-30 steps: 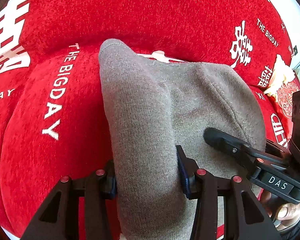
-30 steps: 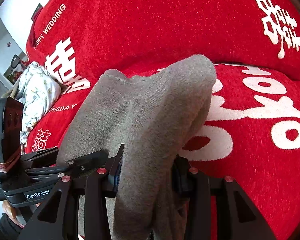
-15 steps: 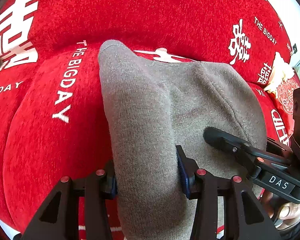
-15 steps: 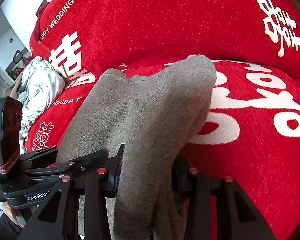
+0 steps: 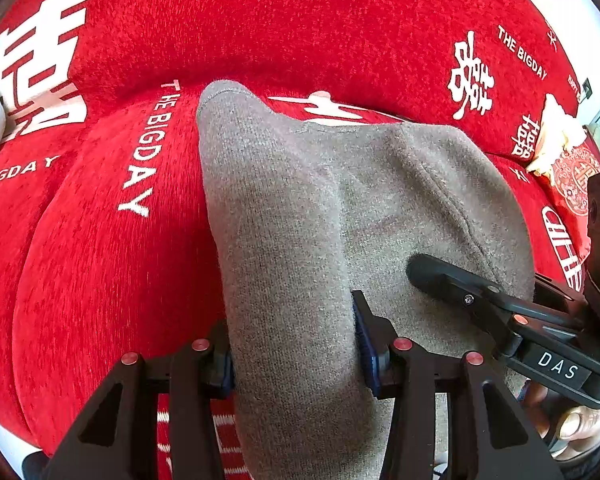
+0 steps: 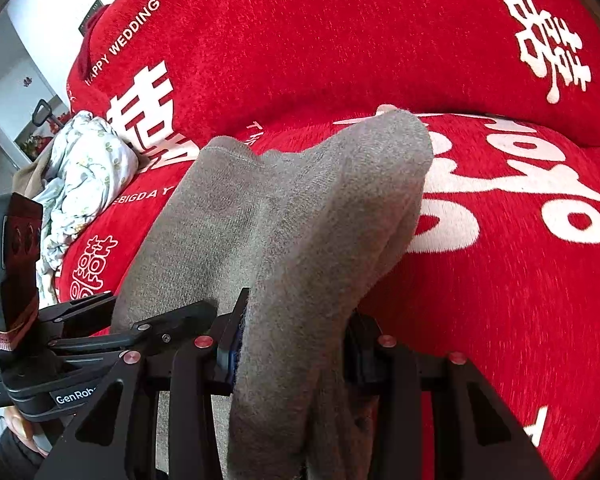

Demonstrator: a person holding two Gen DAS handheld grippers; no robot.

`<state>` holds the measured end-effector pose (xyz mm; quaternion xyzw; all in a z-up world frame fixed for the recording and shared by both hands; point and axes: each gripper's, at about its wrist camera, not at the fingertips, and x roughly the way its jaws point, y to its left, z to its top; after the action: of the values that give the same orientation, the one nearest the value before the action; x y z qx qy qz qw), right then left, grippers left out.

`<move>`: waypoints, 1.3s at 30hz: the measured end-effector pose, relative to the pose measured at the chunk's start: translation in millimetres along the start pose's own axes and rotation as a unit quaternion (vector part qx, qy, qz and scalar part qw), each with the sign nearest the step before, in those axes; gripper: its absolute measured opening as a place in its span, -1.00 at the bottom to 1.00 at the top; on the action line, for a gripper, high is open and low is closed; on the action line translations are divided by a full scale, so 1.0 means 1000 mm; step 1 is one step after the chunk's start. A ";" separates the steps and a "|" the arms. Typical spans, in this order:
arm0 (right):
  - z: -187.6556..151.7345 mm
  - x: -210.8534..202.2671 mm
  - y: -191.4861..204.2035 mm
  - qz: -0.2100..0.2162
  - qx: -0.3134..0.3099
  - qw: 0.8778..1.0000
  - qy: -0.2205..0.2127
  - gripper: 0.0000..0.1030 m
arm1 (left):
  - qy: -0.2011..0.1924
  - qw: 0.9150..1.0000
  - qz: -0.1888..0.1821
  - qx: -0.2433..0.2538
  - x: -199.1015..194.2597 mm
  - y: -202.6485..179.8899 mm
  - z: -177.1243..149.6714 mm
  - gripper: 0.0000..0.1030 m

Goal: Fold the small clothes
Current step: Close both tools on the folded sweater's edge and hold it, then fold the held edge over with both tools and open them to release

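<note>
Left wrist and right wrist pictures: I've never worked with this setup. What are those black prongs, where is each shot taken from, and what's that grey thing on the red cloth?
There is no robot arm here. A person holds one hand-held gripper in each hand, and each gripper carries a wide-angle camera looking forward along its two black fingers. So the prongs at the bottom of each picture are that gripper's own fingers.

In the left wrist view, the left gripper is shut on a grey garment; the right gripper comes in from the side. In the right wrist view, the right gripper is shut on another part of the same grey garment, with the left gripper beside it.

Below is a red cover with white lettering. A flowered white cloth lies bunched at its far end.
</note>
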<state>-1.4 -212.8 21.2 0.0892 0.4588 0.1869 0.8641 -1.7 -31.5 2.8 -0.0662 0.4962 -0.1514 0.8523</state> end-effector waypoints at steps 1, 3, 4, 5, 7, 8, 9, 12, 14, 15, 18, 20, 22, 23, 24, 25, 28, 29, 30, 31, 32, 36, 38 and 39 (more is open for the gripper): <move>-0.002 -0.001 0.000 0.000 0.000 1.000 -0.001 -0.15 | -0.001 1.000 0.000 0.001 -0.002 -0.001 -0.002 -0.07; -0.005 -0.004 0.002 0.001 0.000 1.000 -0.003 -0.15 | -0.003 1.000 0.001 0.003 -0.005 -0.002 -0.006 -0.07; -0.007 -0.005 0.002 0.001 0.001 1.000 -0.005 -0.15 | -0.004 1.000 0.002 0.004 -0.006 -0.003 -0.009 -0.07; -0.010 -0.007 0.003 0.002 0.001 1.000 -0.007 -0.15 | -0.005 1.000 0.003 0.006 -0.008 -0.004 -0.011 -0.07; -0.014 -0.010 0.004 0.002 0.002 1.000 -0.009 -0.15 | -0.006 1.000 0.004 0.008 -0.011 -0.005 -0.015 -0.07; -0.016 -0.011 0.004 0.002 0.003 1.000 -0.010 -0.15 | -0.007 1.000 0.005 0.009 -0.012 -0.006 -0.017 -0.07; -0.019 -0.013 0.005 0.003 0.003 1.000 -0.012 -0.15 | -0.008 1.000 0.007 0.011 -0.014 -0.007 -0.019 -0.07; -0.024 -0.017 0.007 0.003 0.003 1.000 -0.014 -0.15 | -0.010 1.000 0.010 0.014 -0.018 -0.009 -0.024 -0.07; -0.028 -0.019 0.008 0.003 0.003 1.000 -0.015 -0.15 | -0.011 1.000 0.011 0.015 -0.020 -0.011 -0.029 -0.07; -0.030 -0.020 0.010 0.003 0.002 1.000 -0.016 -0.15 | -0.012 1.000 0.012 0.015 -0.021 -0.011 -0.032 -0.07; -0.037 -0.022 0.013 0.003 -0.001 1.000 -0.016 -0.15 | -0.013 1.000 0.014 0.017 -0.024 -0.011 -0.039 -0.07; -0.041 -0.022 0.013 0.004 -0.001 1.000 -0.016 -0.15 | -0.011 1.000 0.014 0.017 -0.024 -0.010 -0.043 -0.07; -0.045 -0.020 0.013 0.006 0.001 1.000 -0.014 -0.15 | -0.009 1.000 0.016 0.017 -0.024 -0.009 -0.047 -0.07; -0.047 -0.020 0.013 0.007 0.001 1.000 -0.014 -0.15 | -0.009 1.000 0.017 0.018 -0.024 -0.008 -0.048 -0.07; -0.048 -0.019 0.013 0.007 0.001 1.000 -0.014 -0.15 | -0.009 1.000 0.018 0.018 -0.023 -0.008 -0.050 -0.07; -0.050 -0.018 0.014 0.006 0.000 1.000 -0.014 -0.15 | -0.010 1.000 0.018 0.019 -0.022 -0.007 -0.051 -0.07; -0.053 -0.015 0.012 0.005 -0.005 1.000 -0.013 -0.15 | -0.011 1.000 0.014 0.016 -0.020 -0.004 -0.055 -0.05; -0.054 -0.015 0.011 0.006 -0.004 1.000 -0.012 -0.12 | -0.010 1.000 0.011 0.012 -0.019 -0.002 -0.056 -0.03; -0.055 -0.014 0.008 0.006 -0.005 1.000 -0.009 -0.10 | -0.011 1.000 0.015 0.009 -0.019 0.000 -0.056 0.06; -0.055 -0.013 0.006 0.003 -0.006 1.000 -0.006 0.02 | -0.012 1.000 0.021 0.008 -0.020 0.001 -0.057 0.18; -0.056 -0.013 0.004 -0.001 -0.006 1.000 -0.005 0.14 | -0.014 0.999 0.029 0.009 -0.021 0.002 -0.058 0.21; -0.057 -0.028 -0.013 -0.028 0.010 0.999 -0.023 0.31 | -0.038 0.998 0.054 -0.003 -0.044 0.010 -0.055 0.22; -0.055 -0.043 -0.015 -0.037 0.011 0.998 -0.049 0.31 | -0.064 0.996 0.063 -0.007 -0.059 0.011 -0.050 0.22; -0.053 -0.055 -0.013 -0.035 0.006 0.997 -0.073 0.31 | -0.074 0.996 0.057 -0.010 -0.065 0.011 -0.046 0.22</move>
<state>-70.3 -248.3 29.0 0.0919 0.3986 0.1462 0.9007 -69.7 1.6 30.4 -0.0574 0.4360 -0.0928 0.8933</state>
